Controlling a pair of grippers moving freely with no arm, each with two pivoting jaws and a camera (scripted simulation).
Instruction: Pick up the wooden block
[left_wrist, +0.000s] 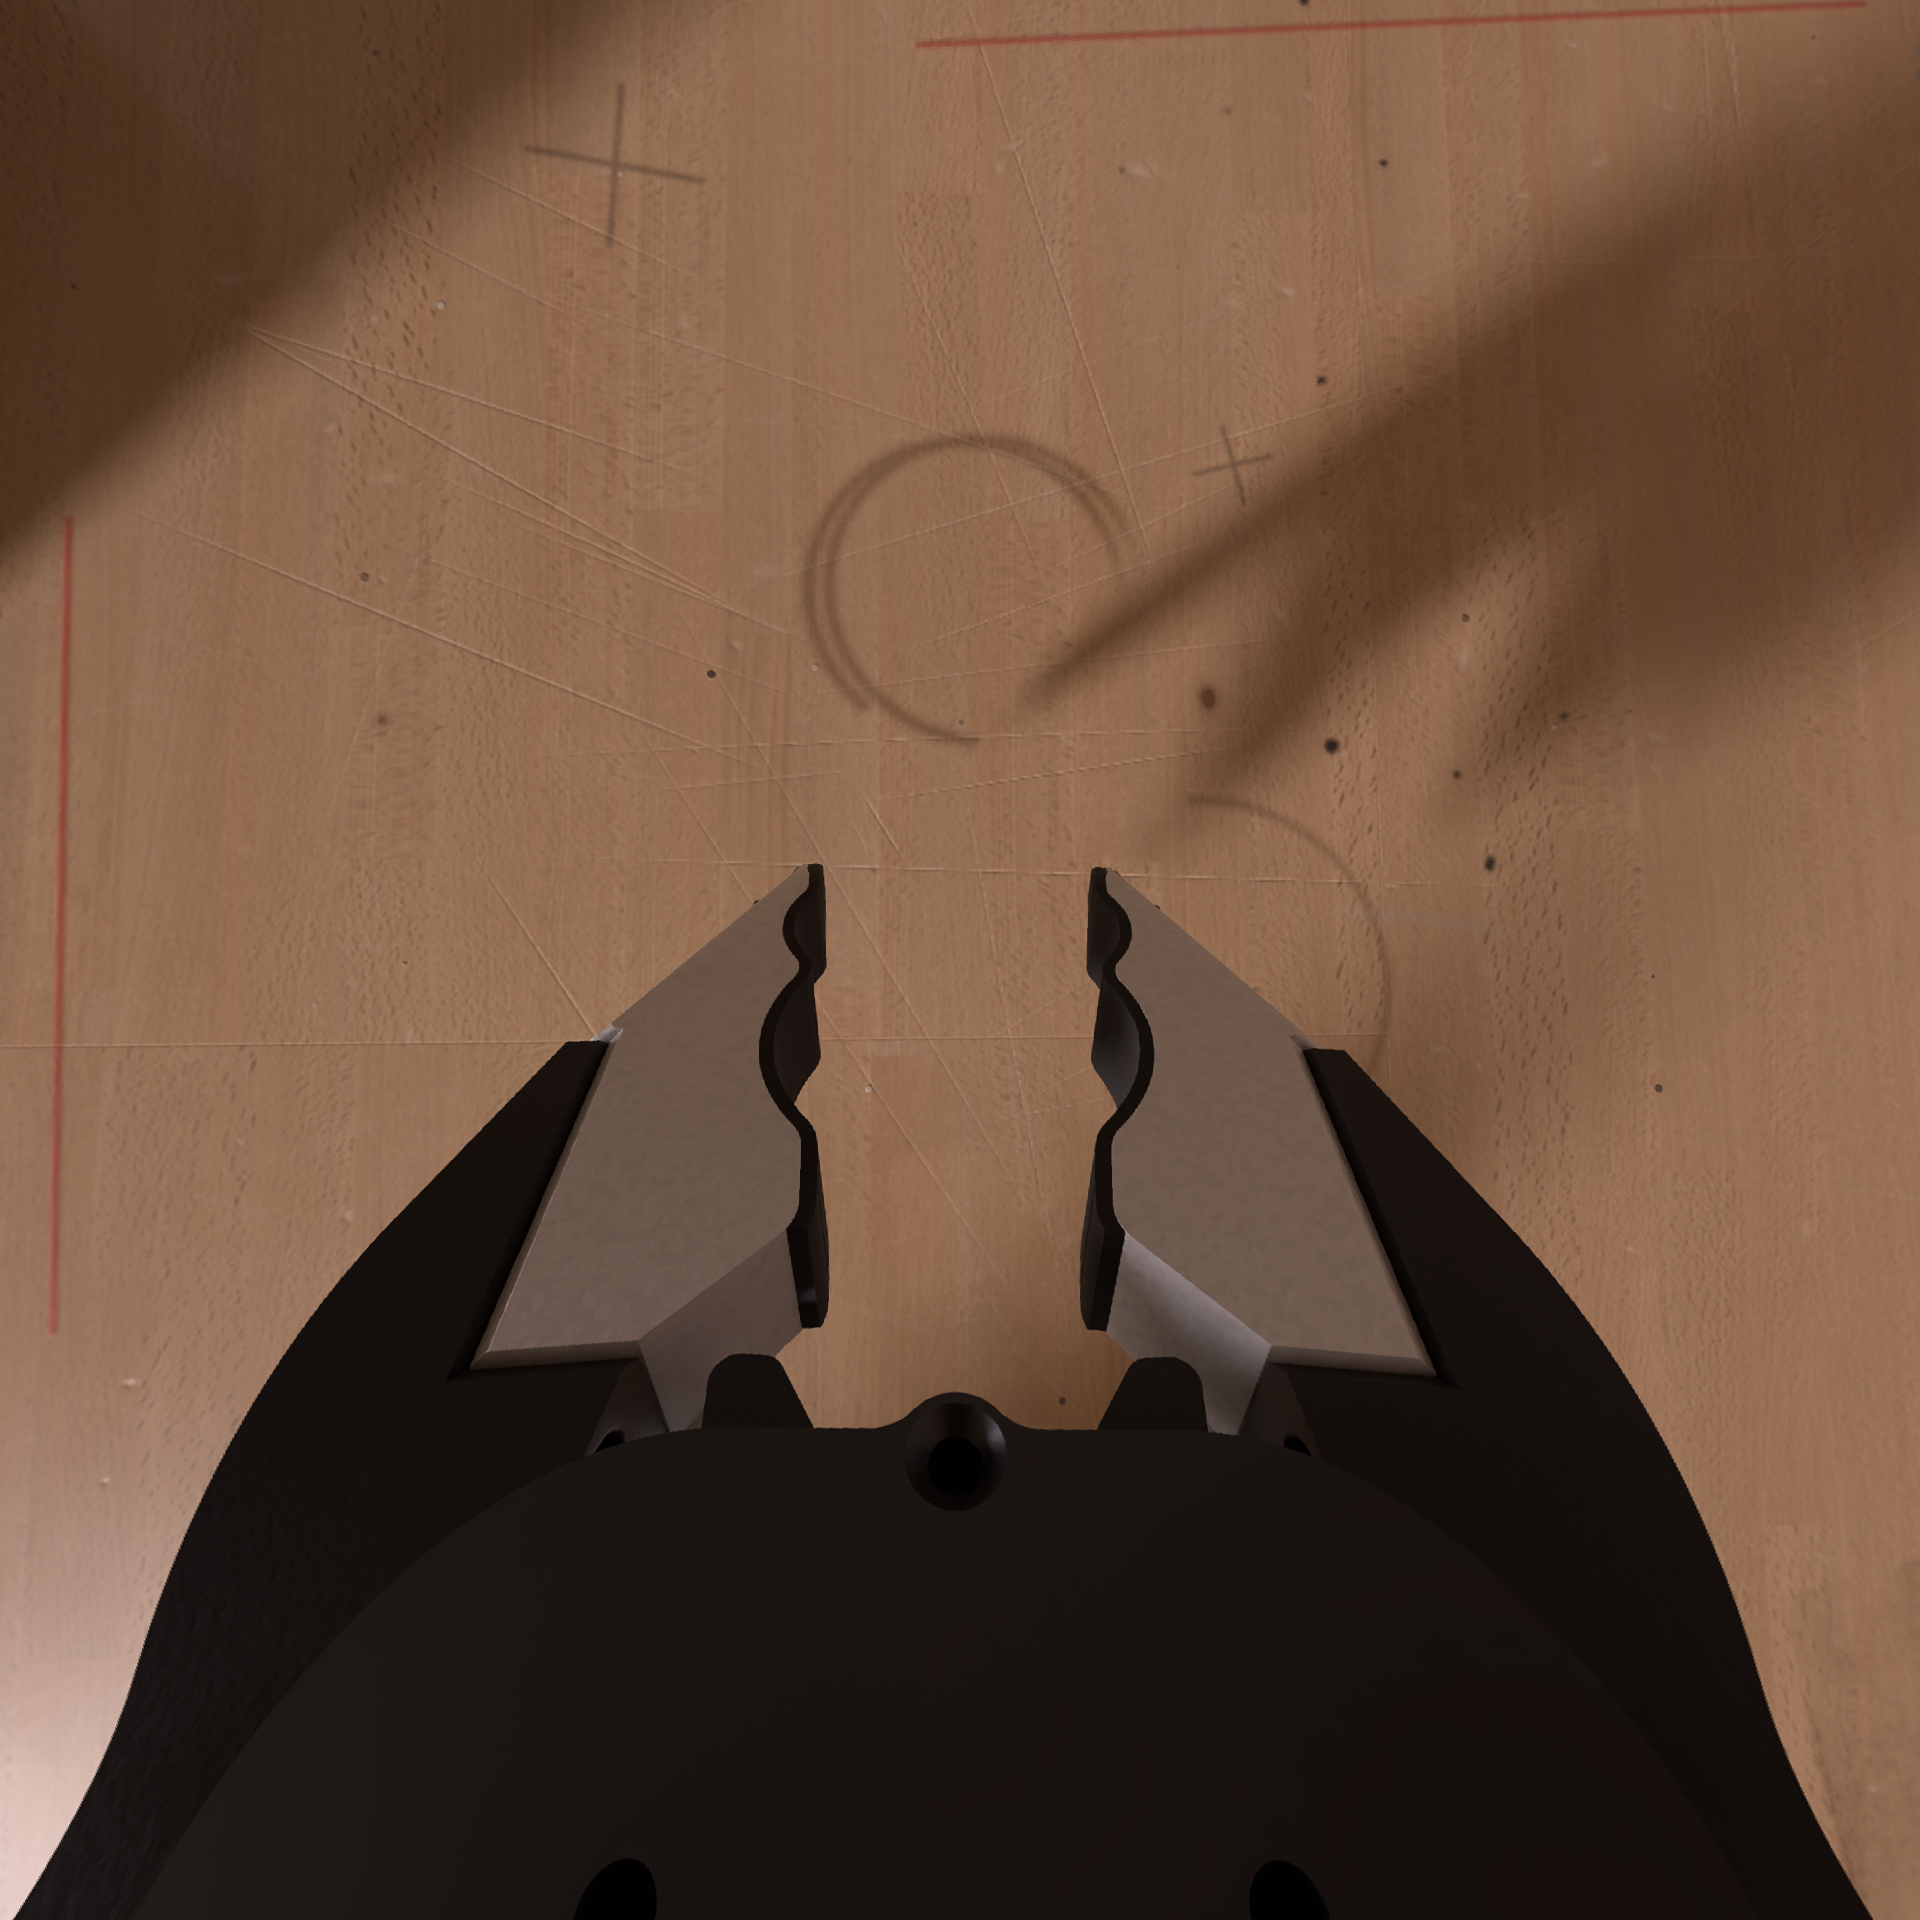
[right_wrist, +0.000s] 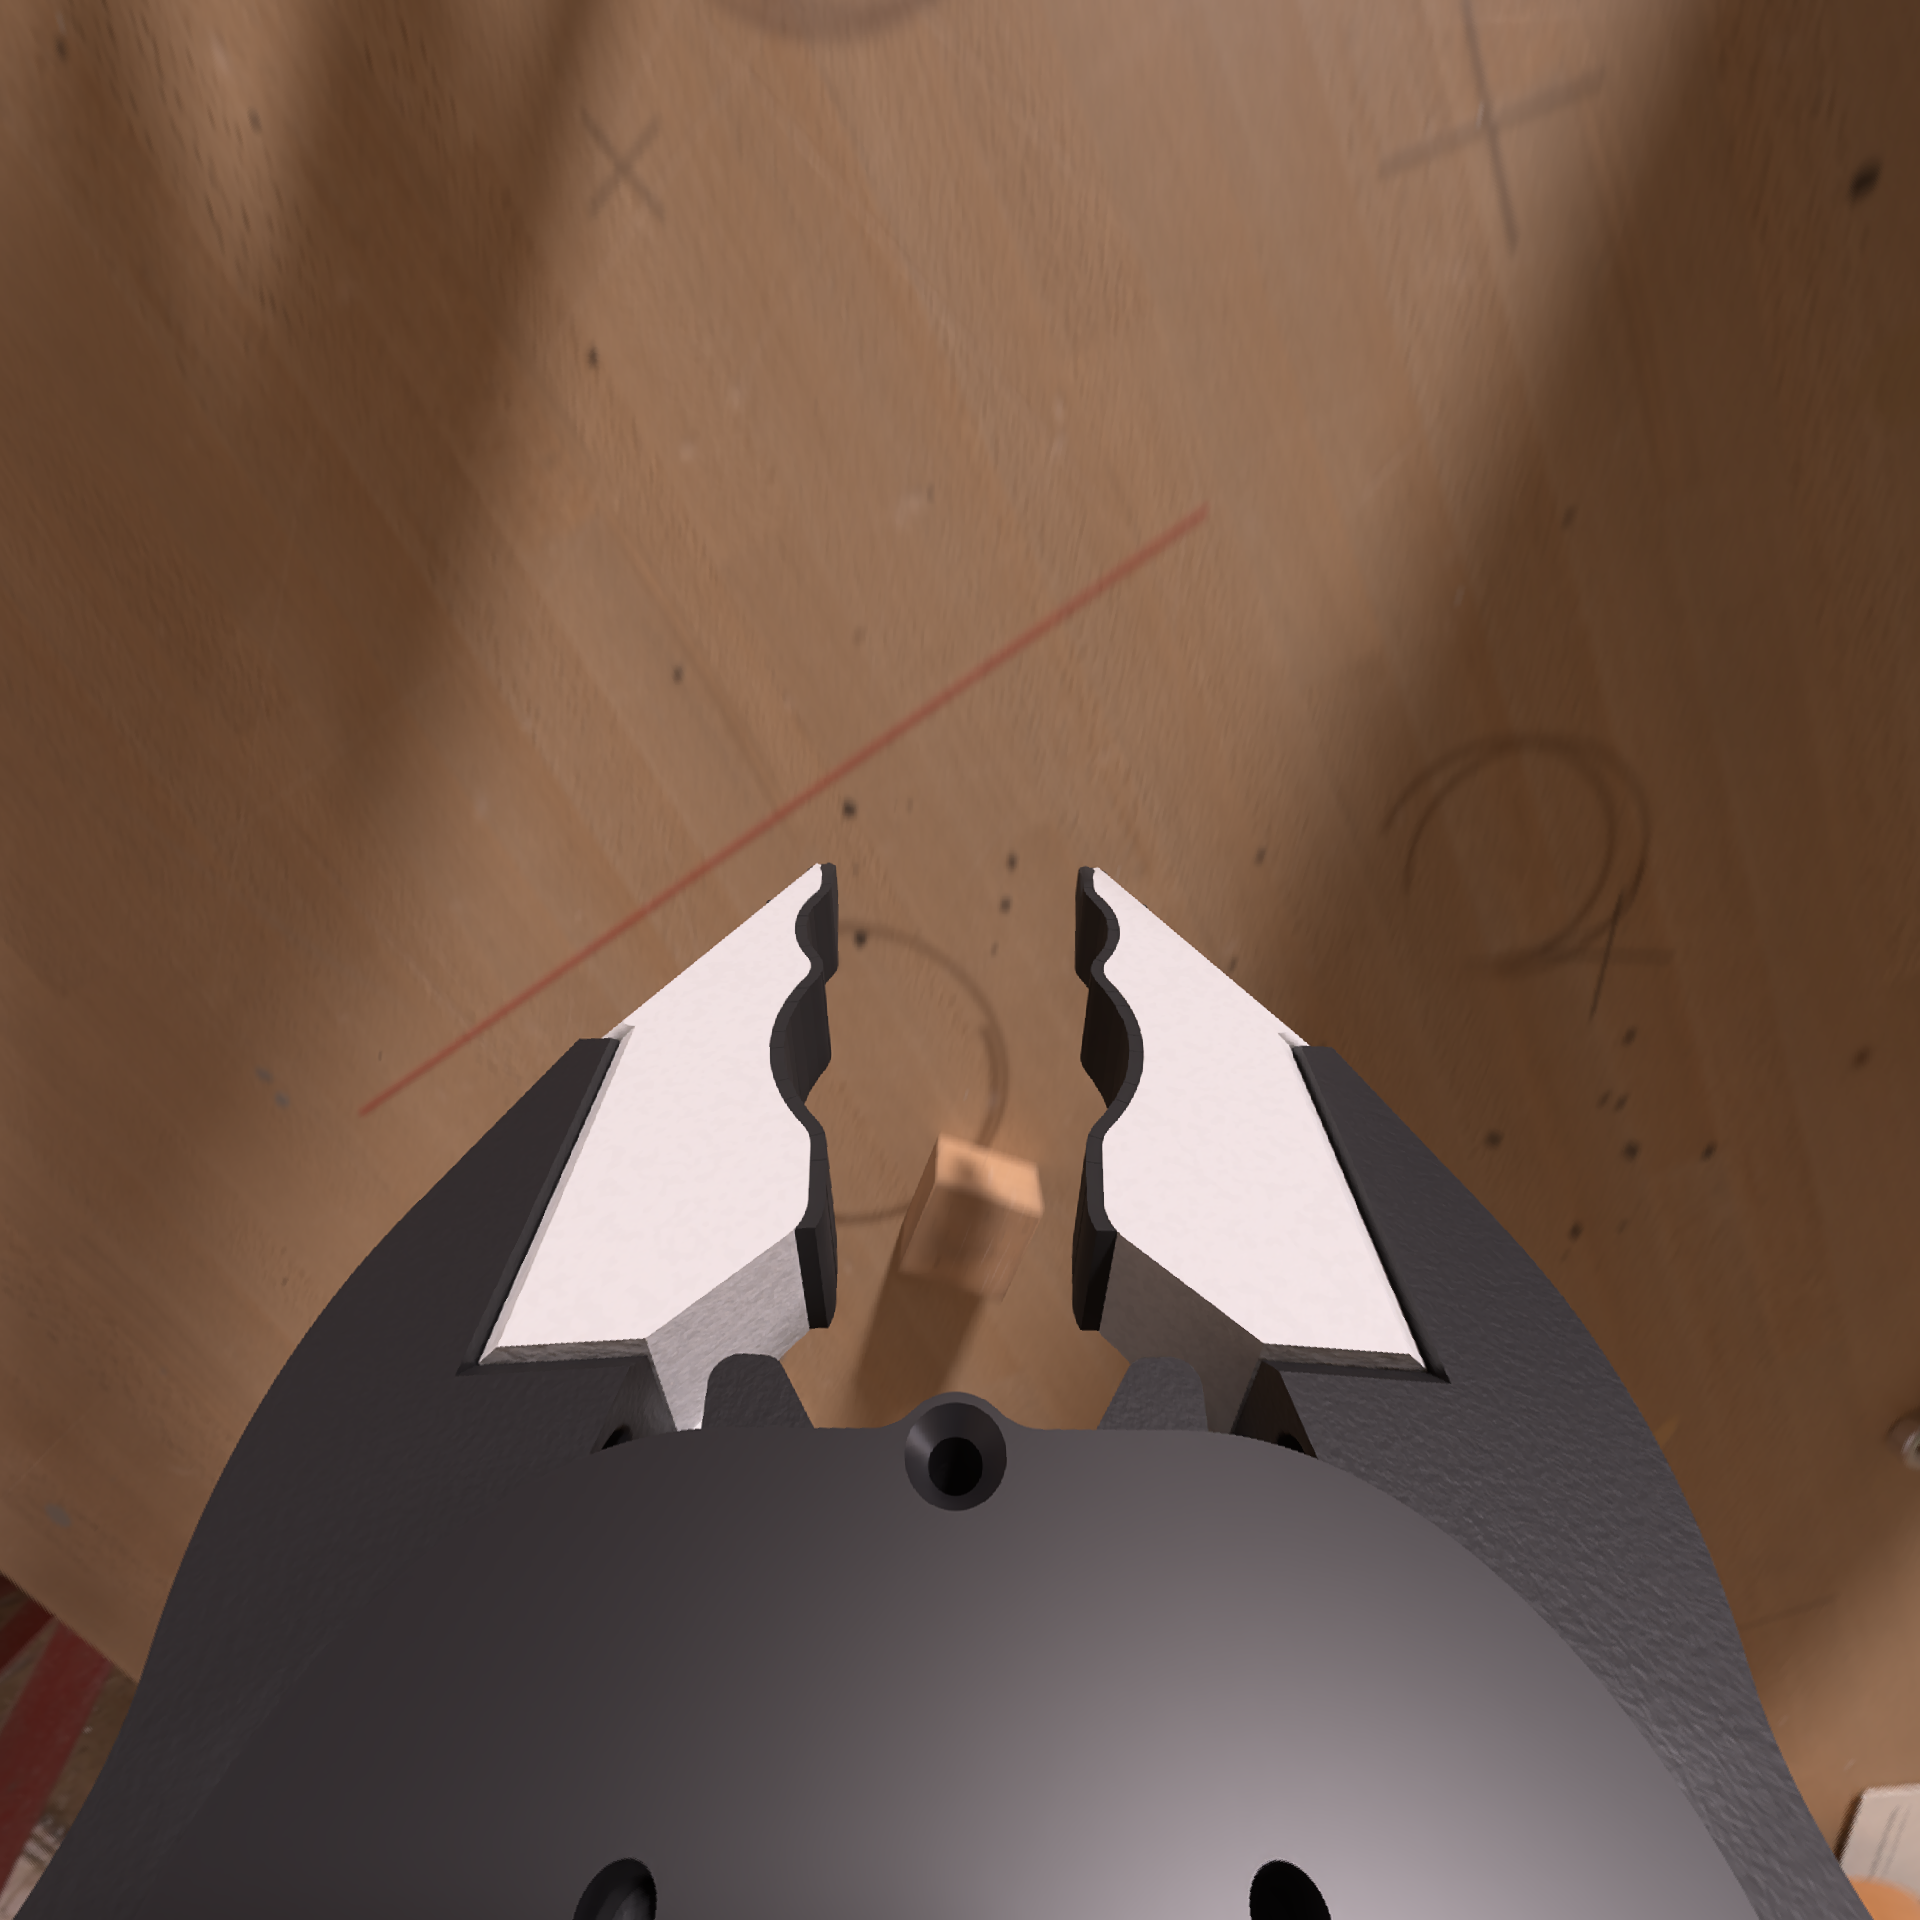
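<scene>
A small light wooden block (right_wrist: 971, 1216) lies on the wooden table (right_wrist: 935, 468) in the right wrist view. It shows in the gap between the two fingers, low near their base, and touches neither of them. My right gripper (right_wrist: 954, 873) is open and empty above the block. My left gripper (left_wrist: 956, 873) is open and empty over bare table (left_wrist: 935, 312). The block does not show in the left wrist view.
The table top bears pencil crosses (left_wrist: 615, 166), ring marks (left_wrist: 961, 587) and thin red lines (right_wrist: 790, 805). The table's edge runs along the lower left (right_wrist: 94, 1631) and lower right of the right wrist view, with a white thing (right_wrist: 1886, 1839) beyond it.
</scene>
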